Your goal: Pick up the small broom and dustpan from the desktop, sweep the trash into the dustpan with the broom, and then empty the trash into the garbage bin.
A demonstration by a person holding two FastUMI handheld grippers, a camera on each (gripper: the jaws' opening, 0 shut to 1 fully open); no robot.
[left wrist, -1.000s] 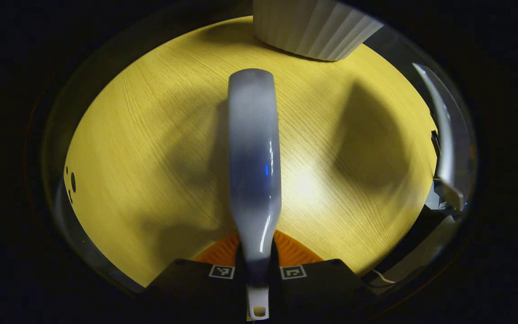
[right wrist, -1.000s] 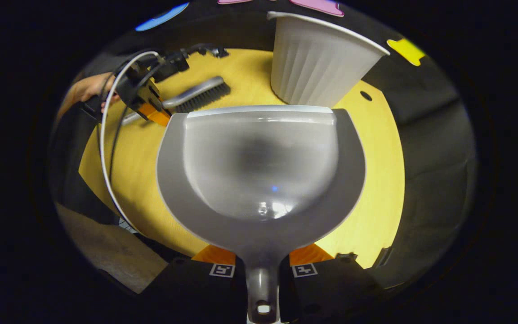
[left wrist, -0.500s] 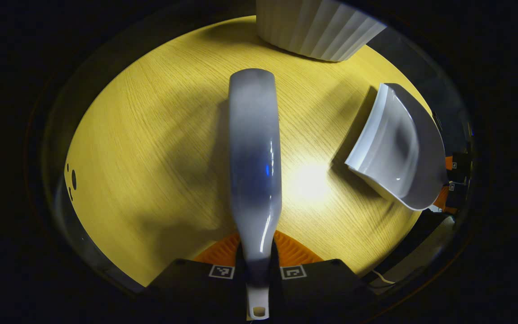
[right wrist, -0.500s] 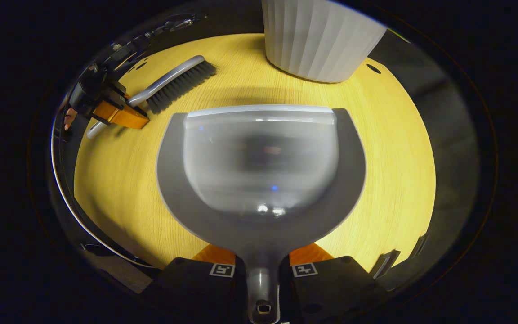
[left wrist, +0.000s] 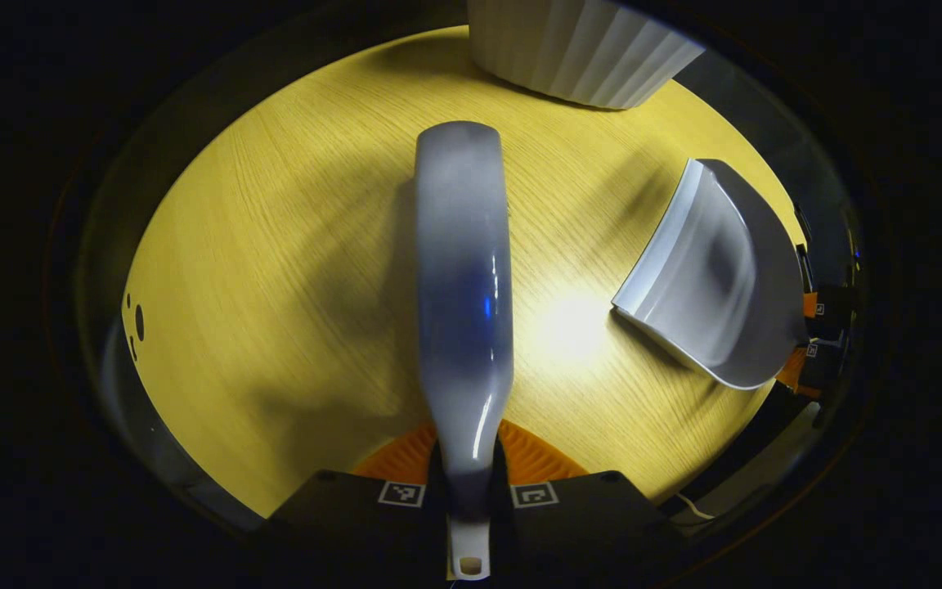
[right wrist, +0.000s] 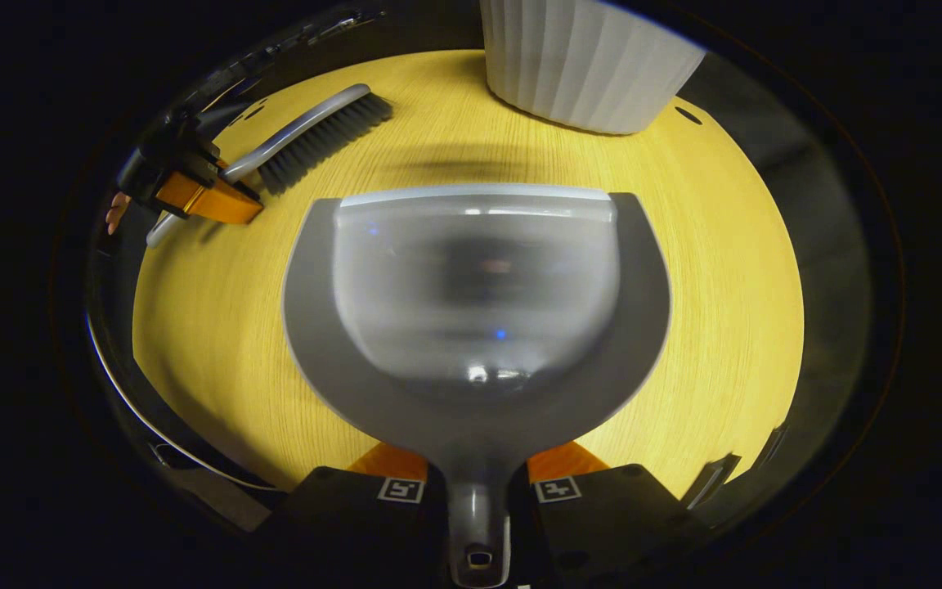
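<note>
Now that the dustpan (right wrist: 475, 311) has dropped from mid-air to sit low over the bench (right wrist: 733, 270), with the garbage bin (right wrist: 589, 61) just beyond its front lip, the setup looks like it's shifting from carry to put-down or sweep position. A second ago the pan was raised, level with the bin's wall; the last two frames barely differ, so it has settled. The right tool (right wrist: 477, 491) is pinching the dustpan handle, fingers pressed on either side. The left tool (left wrist: 468, 495) is pinching the broom (left wrist: 463, 278) by its handle, brush head pointing toward the bin; from the right gripper view the broom (right wrist: 307, 139) sits left of the bin, bristles close to the bench, though I can't tell if they touch. I see no trash on the bench or in the pan, so my read is the emptying is done and both items only need setting down.
</note>
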